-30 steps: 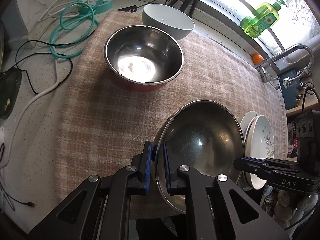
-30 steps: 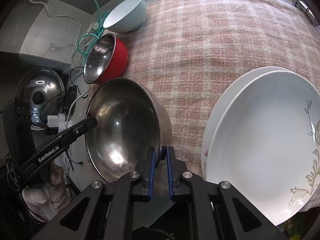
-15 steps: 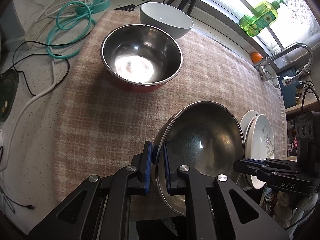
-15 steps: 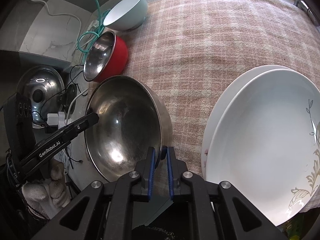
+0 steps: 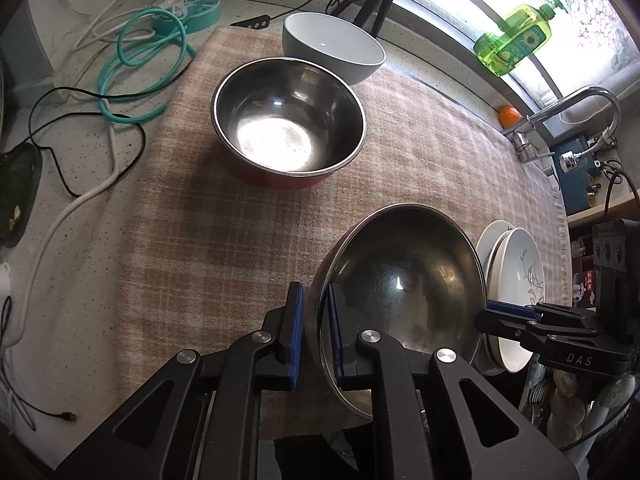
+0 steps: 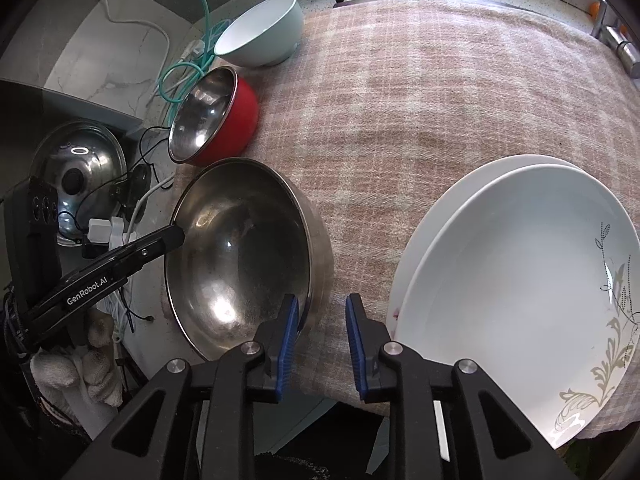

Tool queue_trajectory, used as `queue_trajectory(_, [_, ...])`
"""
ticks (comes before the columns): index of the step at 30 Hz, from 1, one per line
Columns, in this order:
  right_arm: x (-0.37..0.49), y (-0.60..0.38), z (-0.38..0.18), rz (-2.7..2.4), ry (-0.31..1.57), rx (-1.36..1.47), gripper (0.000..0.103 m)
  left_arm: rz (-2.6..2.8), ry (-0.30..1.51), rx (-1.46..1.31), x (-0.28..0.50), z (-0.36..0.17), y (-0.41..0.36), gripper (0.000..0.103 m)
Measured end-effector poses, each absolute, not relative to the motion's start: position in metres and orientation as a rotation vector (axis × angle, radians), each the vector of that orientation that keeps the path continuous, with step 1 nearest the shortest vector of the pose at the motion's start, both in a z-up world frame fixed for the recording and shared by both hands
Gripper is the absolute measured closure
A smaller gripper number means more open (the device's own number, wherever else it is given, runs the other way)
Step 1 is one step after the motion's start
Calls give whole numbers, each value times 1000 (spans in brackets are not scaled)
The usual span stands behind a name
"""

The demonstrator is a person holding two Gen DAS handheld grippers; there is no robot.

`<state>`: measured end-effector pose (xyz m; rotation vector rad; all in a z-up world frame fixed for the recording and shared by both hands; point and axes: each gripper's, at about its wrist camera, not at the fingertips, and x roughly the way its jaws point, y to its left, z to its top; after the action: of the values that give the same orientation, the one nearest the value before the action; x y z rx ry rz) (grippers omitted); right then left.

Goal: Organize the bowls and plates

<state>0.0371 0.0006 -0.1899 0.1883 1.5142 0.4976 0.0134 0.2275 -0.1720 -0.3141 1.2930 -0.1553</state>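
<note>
A wide steel bowl [image 5: 404, 284] sits tilted near the front edge of the plaid cloth; it also shows in the right wrist view [image 6: 240, 256]. My left gripper [image 5: 316, 336] is shut on its rim. My right gripper [image 6: 320, 336] is open, its jaws astride the bowl's other rim without pinching it. A red bowl with a steel inside [image 5: 288, 124] stands further back, and a pale grey-blue bowl [image 5: 332, 48] behind it. Two stacked white plates [image 6: 520, 280] with a leaf pattern lie at the right.
Teal hose [image 5: 140, 52] and black and white cables [image 5: 80, 120] lie on the speckled counter at the left. A green soap bottle [image 5: 516, 40] and a faucet [image 5: 576, 108] are by the window. A steel pot lid [image 6: 76, 168] lies left of the cloth.
My right gripper has opened and let go of the steel bowl's rim. My left gripper still holds the bowl, and its view has shifted slightly.
</note>
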Motion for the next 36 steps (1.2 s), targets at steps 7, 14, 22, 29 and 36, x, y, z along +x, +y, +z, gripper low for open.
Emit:
queue_trajectory(7, [37,-5,-171,509,1459,170,81,-133,1239,-334,9,-155,238,92])
queue_trajectory(14, [40,-7,-152,527,1390,141,81,-86,1179,-413,6,-143,256,92])
queue_trajectory(22, [42,-3,-142,546,1338,109,81,-42,1127,-425,0,-133,266,92])
queue_trajectory(29, [45,-4,-134,554,1296,98,81,-10,1064,-386,-4,-119,265,92])
queue_trajectory(36, [53,-6,-128,553,1268,94,81,2,1025,-328,-6,-111,260,92])
